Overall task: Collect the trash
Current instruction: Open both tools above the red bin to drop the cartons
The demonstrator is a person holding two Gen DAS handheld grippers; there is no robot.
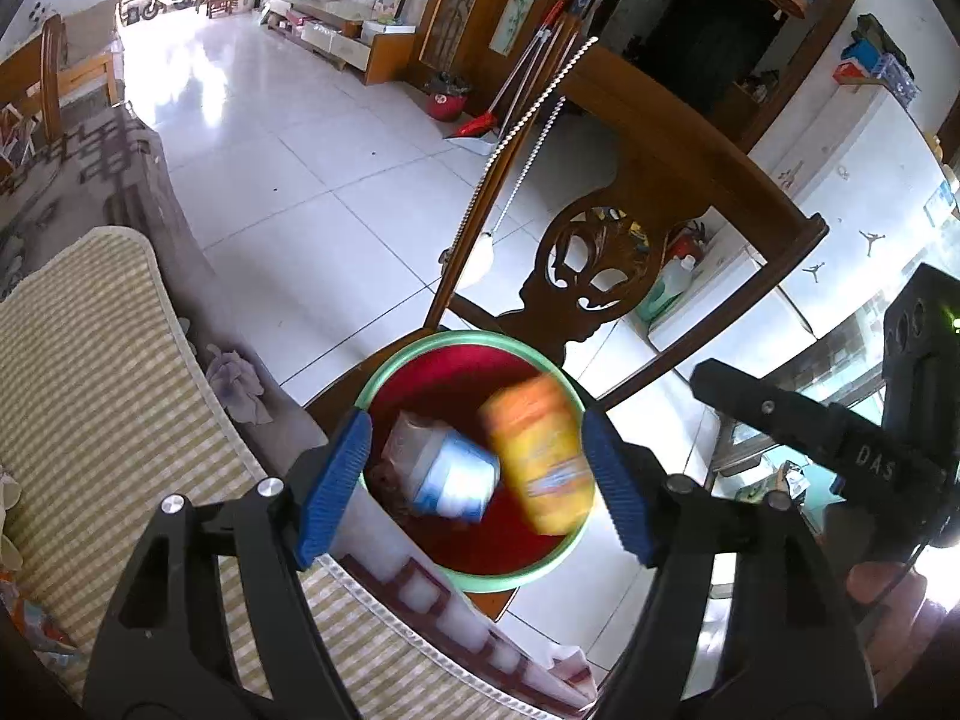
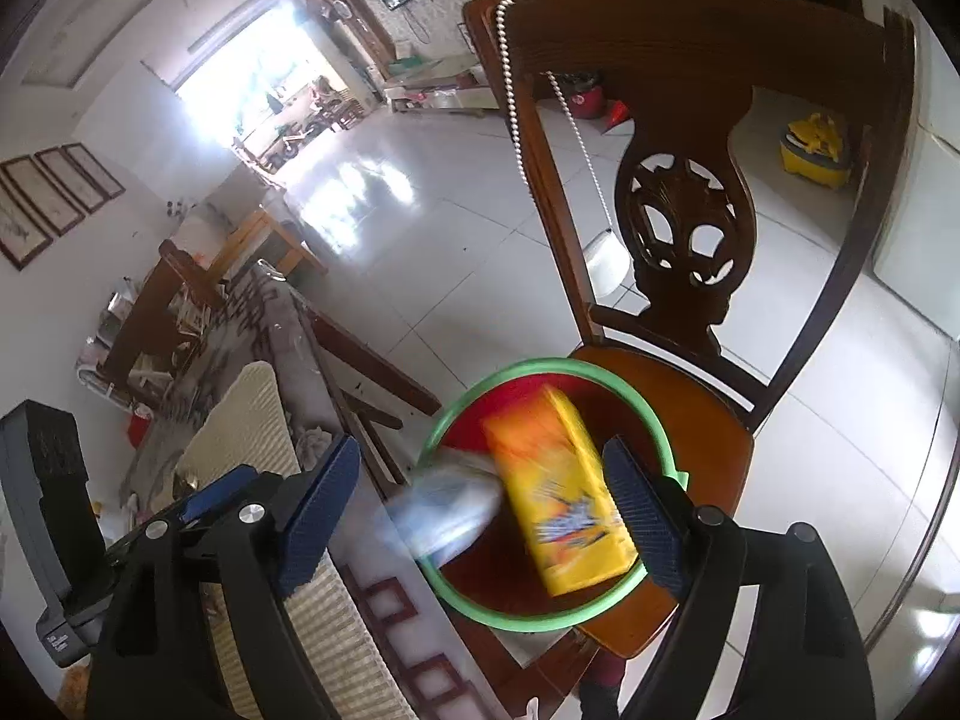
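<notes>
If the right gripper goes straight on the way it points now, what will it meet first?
Probably the yellow carton, which lies blurred between the open fingers of the right gripper, over the red bin on the wooden chair. Depth is unclear.

Yellow carton (image 1: 543, 456) & blue-white wrapper (image 1: 453, 474), blurred, in red bin (image 1: 480, 585).

Only thing I can actually read is "DAS", in raised letters on the black arm of the right gripper (image 1: 774, 420) poking in at about 3 o'clock of the left wrist view. The yellow-orange carton (image 1: 537, 453) in the bin has a blue-and-white logo on its face, but it's smeared with blur in both views, so no brand. The blue-and-white pack (image 1: 453, 474) just beside it at 9 o'clock is also unreadable.
</notes>
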